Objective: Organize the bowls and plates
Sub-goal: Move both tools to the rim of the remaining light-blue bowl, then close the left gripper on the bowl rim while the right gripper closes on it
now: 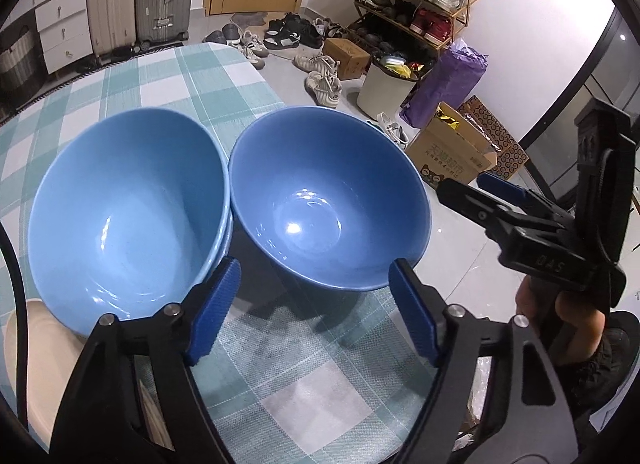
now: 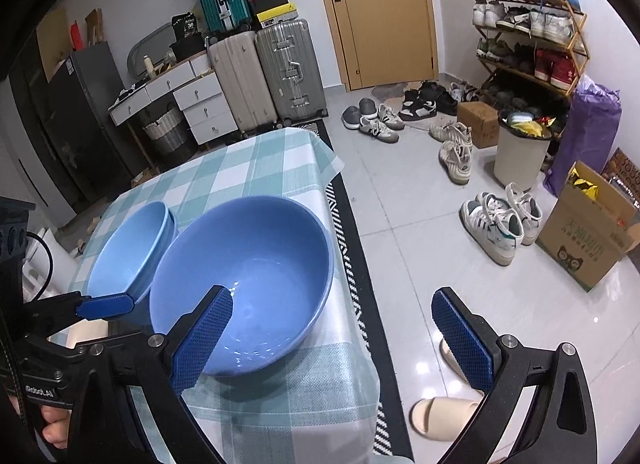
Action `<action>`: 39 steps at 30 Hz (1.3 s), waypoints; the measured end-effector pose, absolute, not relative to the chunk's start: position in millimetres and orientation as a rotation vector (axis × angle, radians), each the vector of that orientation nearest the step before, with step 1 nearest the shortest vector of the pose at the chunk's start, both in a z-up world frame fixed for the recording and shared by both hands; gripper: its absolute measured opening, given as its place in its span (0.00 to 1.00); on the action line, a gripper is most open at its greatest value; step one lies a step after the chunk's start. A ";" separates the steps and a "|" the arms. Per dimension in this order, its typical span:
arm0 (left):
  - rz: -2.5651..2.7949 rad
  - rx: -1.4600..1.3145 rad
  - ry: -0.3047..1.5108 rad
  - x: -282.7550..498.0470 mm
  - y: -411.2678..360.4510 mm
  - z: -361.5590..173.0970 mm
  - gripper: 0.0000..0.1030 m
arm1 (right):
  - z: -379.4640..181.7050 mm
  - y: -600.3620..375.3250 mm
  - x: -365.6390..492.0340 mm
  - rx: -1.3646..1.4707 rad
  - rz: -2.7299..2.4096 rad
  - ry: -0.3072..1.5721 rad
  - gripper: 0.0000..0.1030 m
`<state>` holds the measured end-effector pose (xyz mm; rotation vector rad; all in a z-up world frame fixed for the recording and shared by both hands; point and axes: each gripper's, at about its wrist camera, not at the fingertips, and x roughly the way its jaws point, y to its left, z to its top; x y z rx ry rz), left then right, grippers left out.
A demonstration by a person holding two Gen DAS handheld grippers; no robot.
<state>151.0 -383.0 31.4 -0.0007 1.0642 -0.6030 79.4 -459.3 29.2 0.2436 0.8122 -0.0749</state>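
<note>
While both grippers hang over the near end of the table [image 2: 256, 160], nothing is gripped. Checked teal-and-white woven cloth covers the tabletop. On it sit two glossy blue ceramic bowls, round and deep: the darker bowl [image 1: 328, 200] by the table's right edge, the lighter bowl [image 1: 128, 216] just beside it on the left (a second rim shows under the lighter one, so it looks nested in another bowl, hard to be sure). A pale cream plate [image 1: 36, 348] peeks out under the lighter bowl's near side.

Left gripper [image 1: 316, 308]: black frame, blue knurled pads, jaws moderately wide, straddling the near rim of the darker bowl, pads not pressing on it. Right gripper [image 2: 332, 340]: jaws wide, its left pad [image 2: 204, 340] over the darker bowl's near inside, the right pad out past the table edge above the floor.

Around: glossy grey tiled floor, wooden door [image 2: 380, 16], three hard-shell suitcases [image 2: 264, 76] (two upright on the floor, one teal on top), shoe rack [image 2: 528, 32], loose sneakers, white bin [image 2: 520, 156], purple bag, cardboard boxes, one beige slide sandal [image 2: 440, 416] by the table.
</note>
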 end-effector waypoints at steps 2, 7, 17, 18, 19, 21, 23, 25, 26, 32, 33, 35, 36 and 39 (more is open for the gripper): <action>-0.600 0.000 1.068 152.1 -384.6 28.8 0.69 | 25.3 -461.0 82.5 0.252 -0.071 0.818 0.99; -0.583 -0.020 1.078 156.4 -385.6 24.3 0.65 | 14.7 -461.8 92.8 0.255 -0.064 0.838 0.95; -0.549 -0.018 1.089 167.7 -388.2 15.1 0.52 | -0.6 -454.3 111.5 0.238 -0.022 0.867 0.62; -0.548 -0.018 1.090 167.8 -388.1 14.1 0.49 | -2.0 -452.7 113.1 0.233 -0.019 0.869 0.57; -0.546 -0.019 1.091 169.0 -387.8 13.1 0.46 | -3.2 -451.2 115.2 0.227 -0.019 0.870 0.54; -0.540 -0.015 1.092 170.5 -387.7 11.6 0.41 | -4.6 -448.5 118.7 0.219 -0.016 0.868 0.43; -0.534 -0.010 1.086 172.7 -387.3 11.1 0.39 | -4.5 -447.1 120.5 0.215 -0.018 0.862 0.39; -0.530 -0.003 1.083 172.3 -386.7 10.3 0.35 | -4.3 -446.5 122.2 0.215 -0.019 0.857 0.32; -0.527 -0.001 1.082 173.9 -386.5 9.8 0.34 | -4.1 -446.5 122.4 0.216 -0.019 0.856 0.28; -0.522 0.017 1.067 174.1 -386.7 9.1 0.30 | -3.4 -445.5 122.1 0.192 -0.046 0.852 0.19; -0.519 0.026 1.060 173.0 -387.4 9.4 0.30 | -3.4 -445.3 122.1 0.188 -0.048 0.854 0.18; -0.516 0.039 1.053 170.7 -388.4 9.2 0.30 | -3.5 -444.6 121.5 0.182 -0.049 0.855 0.18; -0.515 0.043 1.051 170.0 -388.8 9.2 0.30 | -3.4 -444.2 121.1 0.178 -0.052 0.856 0.18; -0.521 0.050 1.047 168.6 -389.7 9.3 0.30 | -3.0 -444.9 119.7 0.178 -0.057 0.856 0.18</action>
